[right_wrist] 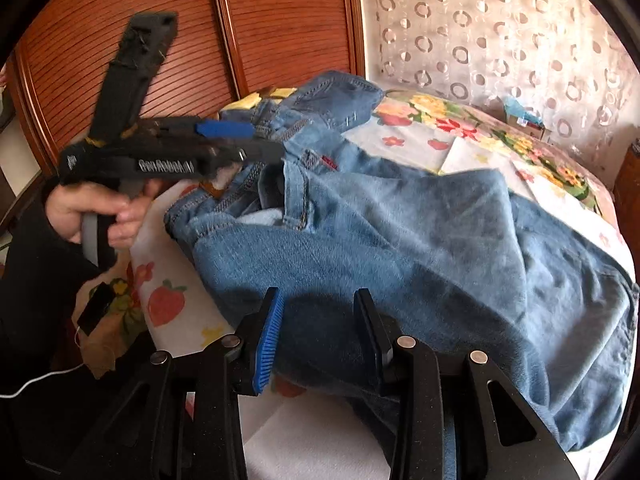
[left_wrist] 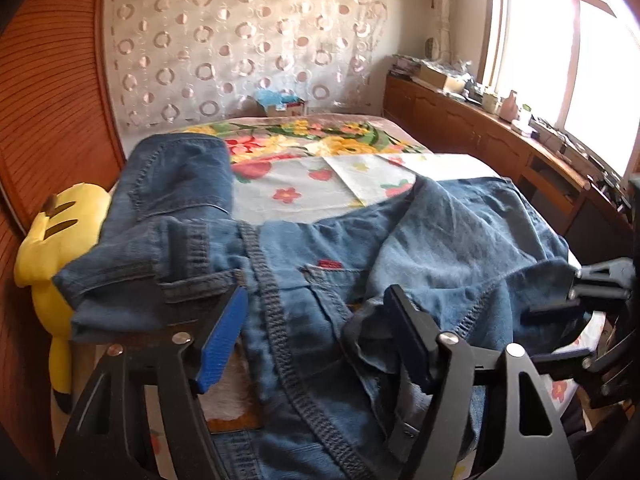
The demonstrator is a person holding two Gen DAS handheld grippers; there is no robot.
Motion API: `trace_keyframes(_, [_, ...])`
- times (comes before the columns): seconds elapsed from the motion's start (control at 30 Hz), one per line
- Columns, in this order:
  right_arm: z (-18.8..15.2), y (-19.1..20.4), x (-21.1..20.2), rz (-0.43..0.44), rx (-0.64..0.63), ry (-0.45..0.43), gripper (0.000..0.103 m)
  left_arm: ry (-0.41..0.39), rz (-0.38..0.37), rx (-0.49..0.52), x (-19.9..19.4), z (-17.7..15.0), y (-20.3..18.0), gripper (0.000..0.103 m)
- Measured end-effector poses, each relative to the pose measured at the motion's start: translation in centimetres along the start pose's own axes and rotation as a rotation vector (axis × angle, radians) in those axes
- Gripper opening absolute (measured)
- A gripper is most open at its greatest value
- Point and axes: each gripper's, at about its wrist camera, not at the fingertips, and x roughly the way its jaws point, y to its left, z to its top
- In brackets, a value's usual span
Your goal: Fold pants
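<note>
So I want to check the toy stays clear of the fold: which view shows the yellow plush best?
The left wrist view: the yellow plush lies beside the jeans. In the right wrist view only a yellow sliver shows behind them.

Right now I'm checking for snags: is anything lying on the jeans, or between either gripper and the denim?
Nothing visible does. The jeans lie crumpled on the bedsheet with nothing on top. The denim lies directly between the fingers of both the left gripper and the right gripper.

Home bedroom, bed (left_wrist: 304, 196) with floral sheet, wooden wardrobe doors (right_wrist: 280, 20), ring-patterned curtain (left_wrist: 240, 40), cluttered window-side cabinet (left_wrist: 460, 116), yellow plush toy (left_wrist: 52, 248)
</note>
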Motion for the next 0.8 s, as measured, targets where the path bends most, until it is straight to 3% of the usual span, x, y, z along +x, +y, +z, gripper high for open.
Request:
trace_keyframes(0.07, [0.3, 0.5, -0.5, -0.01, -0.015, -0.02, 0.051, 0.012, -0.005, 0.018, 0.3, -0.4, -0.4, 0.062])
trace_keyframes(0.17, [0.6, 1.3, -0.4, 0.003, -0.035, -0.033, 0.055, 0.029, -0.023, 0.038, 0.5, -0.8, -0.9, 0.052])
trace_keyframes(0.33, [0.0, 1.6, 0.3, 0.012, -0.057, -0.028, 0.056, 0.049, -0.037, 0.097, 1.1, -0.9, -2.2, 0.036])
trace_keyframes(0.43, [-0.8, 0.9, 1.7, 0.0, -0.067, 0.033, 0.056, 0.076, -0.029, 0.111, 1.7, -0.7, -2.4, 0.03])
trace_keyframes(0.5, [-0.9, 0.6, 2.3, 0.009, -0.054, 0.044, 0.05, 0.079, -0.013, 0.12, 1.9, -0.7, -2.6, 0.021])
trace_keyframes(0.57, [-1.1, 0.4, 2.6, 0.001, -0.058, 0.044, 0.028, 0.073, -0.009, 0.125, 1.8, -0.7, -2.6, 0.012])
trace_keyframes(0.63, [-1.1, 0.2, 2.5, 0.018, -0.055, 0.043, 0.016, 0.061, -0.012, 0.118, 1.5, -0.5, -2.6, 0.009])
trace_keyframes(0.73, [-0.8, -0.5, 1.8, 0.043, -0.037, 0.012, 0.004, 0.024, -0.002, 0.121, 0.5, 0.1, -2.7, 0.007])
trace_keyframes(0.8, [-0.5, -0.9, 1.3, 0.044, -0.033, -0.024, 0.004, -0.01, 0.013, 0.124, -0.7, 0.9, -2.6, 0.007])
